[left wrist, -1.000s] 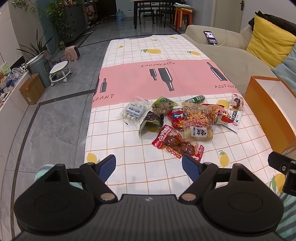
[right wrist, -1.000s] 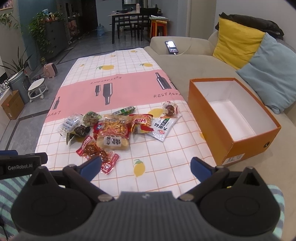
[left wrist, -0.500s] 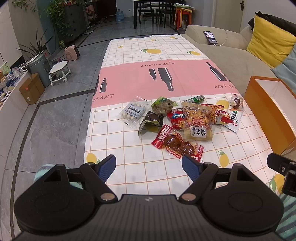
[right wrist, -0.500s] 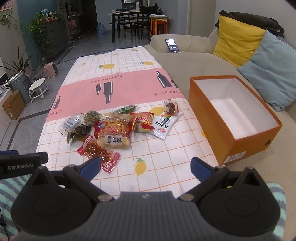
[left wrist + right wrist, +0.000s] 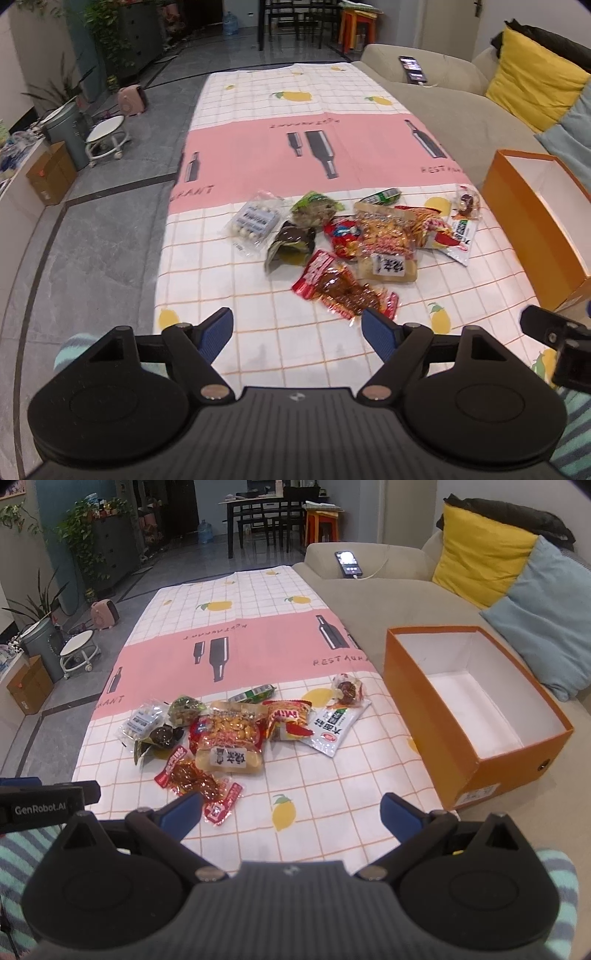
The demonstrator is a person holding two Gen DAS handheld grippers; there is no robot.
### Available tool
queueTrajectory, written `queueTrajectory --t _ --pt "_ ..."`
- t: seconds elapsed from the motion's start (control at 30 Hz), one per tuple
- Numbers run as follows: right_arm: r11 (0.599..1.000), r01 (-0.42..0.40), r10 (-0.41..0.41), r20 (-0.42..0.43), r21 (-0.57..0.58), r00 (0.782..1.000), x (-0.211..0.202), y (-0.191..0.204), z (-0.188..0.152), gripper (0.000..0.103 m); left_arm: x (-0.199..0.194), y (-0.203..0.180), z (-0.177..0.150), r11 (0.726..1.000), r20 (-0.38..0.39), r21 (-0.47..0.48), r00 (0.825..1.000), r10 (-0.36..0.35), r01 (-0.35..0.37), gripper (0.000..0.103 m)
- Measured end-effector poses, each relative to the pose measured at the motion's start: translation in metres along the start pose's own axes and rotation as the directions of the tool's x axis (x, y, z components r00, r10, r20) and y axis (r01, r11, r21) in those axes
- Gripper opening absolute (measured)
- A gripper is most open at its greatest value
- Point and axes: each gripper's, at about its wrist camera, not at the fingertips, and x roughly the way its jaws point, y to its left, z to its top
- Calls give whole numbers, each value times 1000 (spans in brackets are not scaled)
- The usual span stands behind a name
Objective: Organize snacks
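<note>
Living-room desk, checked cloth (image 5: 325,775). Both hand-held grippers spread, left (image 5: 297,330), right (image 5: 291,814), holding nothing. Take near red packet (image 5: 195,781) first, by flat edge; drop into orange box (image 5: 436,701).

Bare cloth (image 5: 332,775) between snack pile (image 5: 229,734) and orange box (image 5: 476,768) — open passage; box wall blocks right side.

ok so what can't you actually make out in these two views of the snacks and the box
- Red round packet: mostly covered by the peanut bag in both views, so its print is unreadable.
- Orange box: cut off by the right edge in the left wrist view; its floor shows only in the right wrist view.
- Green stick packet: too small to read.
- Left gripper and right gripper: both open, empty.
</note>
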Motion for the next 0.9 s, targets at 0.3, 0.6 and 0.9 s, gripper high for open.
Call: queueTrajectory --t 0.3,0.6,0.9 --pt "997 -69 68 -33 -34 997 63 -10 23 74 50 -7 31 991 -65 -14 989 -130 130 71" --pt "994 -96 93 -47 -60 995 145 -13 67 74 125 -13 78 964 -110 -117 962 -250 238 78" --pt "985 -164 156 -145 -46 977 227 -23 88 69 202 -37 89 967 -207 -85 945 -255 242 78"
